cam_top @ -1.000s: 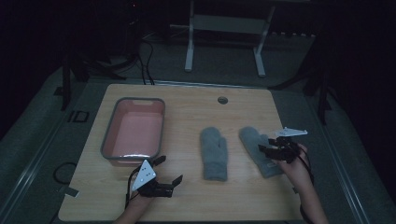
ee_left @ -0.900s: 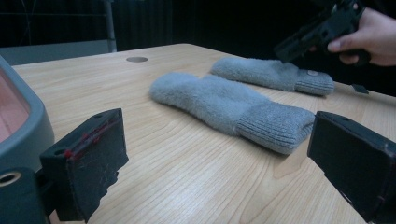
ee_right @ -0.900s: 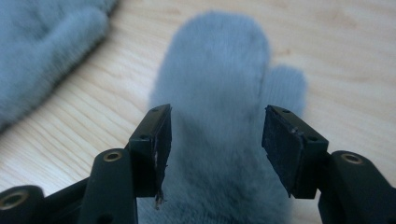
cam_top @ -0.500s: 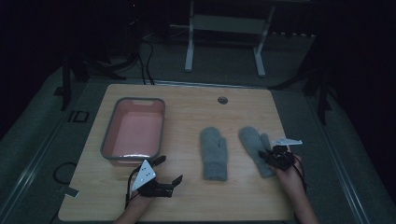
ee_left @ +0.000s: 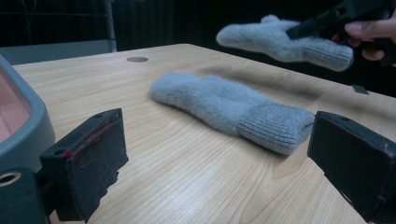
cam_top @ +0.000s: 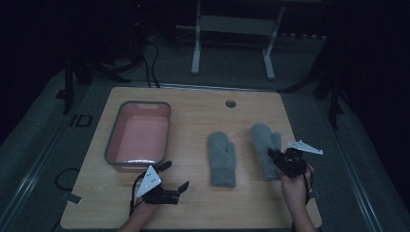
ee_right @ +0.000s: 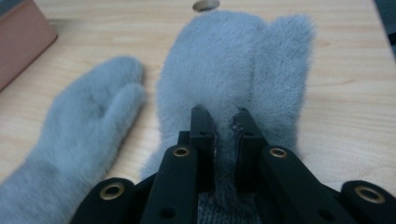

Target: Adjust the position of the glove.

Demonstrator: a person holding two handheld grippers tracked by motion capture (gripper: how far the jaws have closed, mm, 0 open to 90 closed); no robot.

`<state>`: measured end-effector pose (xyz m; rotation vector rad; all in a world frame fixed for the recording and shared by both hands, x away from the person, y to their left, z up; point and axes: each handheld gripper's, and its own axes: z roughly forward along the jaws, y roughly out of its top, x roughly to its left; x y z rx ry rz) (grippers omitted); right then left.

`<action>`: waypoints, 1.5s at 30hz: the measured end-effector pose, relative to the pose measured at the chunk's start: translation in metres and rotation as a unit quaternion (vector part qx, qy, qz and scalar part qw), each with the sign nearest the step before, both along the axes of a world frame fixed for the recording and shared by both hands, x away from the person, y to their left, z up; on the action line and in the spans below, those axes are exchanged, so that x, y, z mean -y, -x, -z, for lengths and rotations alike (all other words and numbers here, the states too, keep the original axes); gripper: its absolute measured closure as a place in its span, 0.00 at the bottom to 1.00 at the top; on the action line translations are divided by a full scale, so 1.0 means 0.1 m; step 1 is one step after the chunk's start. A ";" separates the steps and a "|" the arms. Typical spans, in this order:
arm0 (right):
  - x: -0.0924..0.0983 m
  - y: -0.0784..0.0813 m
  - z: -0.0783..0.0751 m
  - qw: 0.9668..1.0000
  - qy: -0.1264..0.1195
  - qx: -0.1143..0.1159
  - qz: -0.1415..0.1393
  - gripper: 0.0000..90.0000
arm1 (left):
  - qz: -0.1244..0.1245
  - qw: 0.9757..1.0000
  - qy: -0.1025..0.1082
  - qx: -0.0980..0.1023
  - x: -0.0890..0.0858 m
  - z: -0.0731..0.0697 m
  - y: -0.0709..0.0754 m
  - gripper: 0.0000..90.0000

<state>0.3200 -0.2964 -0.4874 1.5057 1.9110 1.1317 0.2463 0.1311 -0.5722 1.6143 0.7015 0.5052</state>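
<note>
The right mitten (ee_right: 229,70) is hanging just off the table (cam_top: 193,104) at its right side, w/ the right gripper (ee_right: 223,122) clenching its cuff. The left mitten (cam_top: 221,157) is lying flat mid-table. The left gripper (cam_top: 170,181) is sitting released near the pink tub (cam_top: 112,145).

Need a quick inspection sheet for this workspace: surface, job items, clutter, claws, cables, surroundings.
Surface: wooden table, round hole near far edge.
Job's things: two grey mittens; middle mitten flat, right mitten lifted at the cuff. Pink tub at left.
Clutter: nothing seen.
Grippers: left claw open, low over the table; right claw shut on the right mitten's cuff.
Cables: black cables on the floor behind.
Surroundings: dark; white stand behind.
</note>
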 end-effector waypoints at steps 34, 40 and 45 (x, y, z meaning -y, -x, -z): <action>-1.32 0.11 0.14 0.997 -0.074 -0.019 0.021 0.91 | 0.002 1.000 -0.003 0.002 0.00 0.00 0.01 0.05; -1.44 0.07 0.33 0.997 -0.063 -0.036 0.022 0.90 | 0.002 1.000 -0.003 0.001 0.00 0.00 0.01 0.05; -1.46 0.05 0.43 0.997 -0.059 -0.043 0.022 0.79 | 0.001 1.000 -0.004 0.001 0.01 0.00 0.01 0.05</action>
